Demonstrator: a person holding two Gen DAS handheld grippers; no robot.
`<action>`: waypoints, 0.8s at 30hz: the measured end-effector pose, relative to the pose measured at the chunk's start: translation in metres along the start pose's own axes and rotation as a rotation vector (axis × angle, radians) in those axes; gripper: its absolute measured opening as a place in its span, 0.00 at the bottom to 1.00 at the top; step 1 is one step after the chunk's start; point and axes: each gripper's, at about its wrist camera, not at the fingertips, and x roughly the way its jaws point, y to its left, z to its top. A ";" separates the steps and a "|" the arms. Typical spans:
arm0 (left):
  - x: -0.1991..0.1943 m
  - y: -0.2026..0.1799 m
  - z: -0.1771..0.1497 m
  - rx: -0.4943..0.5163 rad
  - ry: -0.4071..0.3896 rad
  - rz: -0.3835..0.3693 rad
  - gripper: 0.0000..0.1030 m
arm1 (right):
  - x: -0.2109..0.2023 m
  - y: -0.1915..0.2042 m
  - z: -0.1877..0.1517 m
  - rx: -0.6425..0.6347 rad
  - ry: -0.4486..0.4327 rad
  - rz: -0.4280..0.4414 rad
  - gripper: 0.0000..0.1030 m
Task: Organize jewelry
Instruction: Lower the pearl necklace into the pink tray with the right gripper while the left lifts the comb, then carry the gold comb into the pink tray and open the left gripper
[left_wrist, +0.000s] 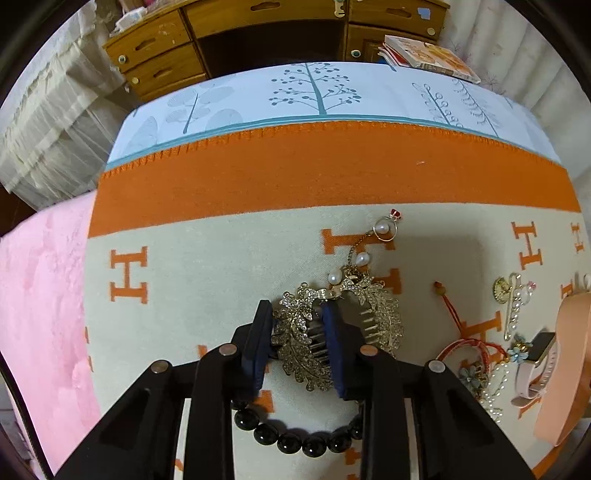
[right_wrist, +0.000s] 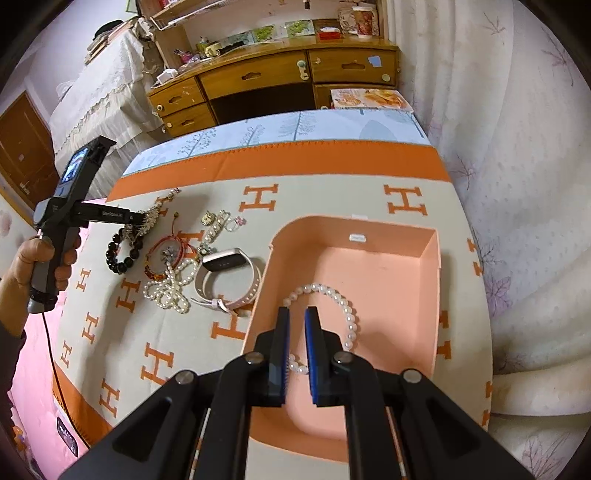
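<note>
In the left wrist view my left gripper (left_wrist: 295, 306) points down at the blanket, its blue pads pressed on one leaf half of a gold rhinestone hair clip (left_wrist: 380, 314). The clip's pearl chain (left_wrist: 384, 229) trails away from it. A black bead bracelet (left_wrist: 295, 441) lies just beneath the fingers. My right gripper (right_wrist: 297, 310) hangs inside the peach box (right_wrist: 430, 266), shut on a white pearl bracelet (right_wrist: 349, 317) whose strand runs between the pads. The rest of its loop spreads over the box floor.
Left of the box on the H-patterned blanket (right_wrist: 258, 199) lie a pink-strapped watch (right_wrist: 225, 262), a pearl necklace (right_wrist: 168, 288), red cord bracelets (right_wrist: 166, 254) and a pearl pin (right_wrist: 218, 221). A hand (right_wrist: 48, 258) holds the left tool. A wooden desk (right_wrist: 258, 74) stands behind.
</note>
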 end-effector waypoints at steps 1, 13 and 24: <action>-0.001 -0.003 0.000 0.005 -0.005 0.009 0.25 | 0.001 -0.001 -0.002 0.006 0.004 0.004 0.08; -0.065 -0.021 -0.017 0.008 -0.097 -0.063 0.25 | -0.024 -0.010 -0.020 0.043 -0.063 0.040 0.08; -0.157 -0.140 -0.059 0.240 -0.209 -0.223 0.25 | -0.066 -0.033 -0.049 0.098 -0.190 0.071 0.08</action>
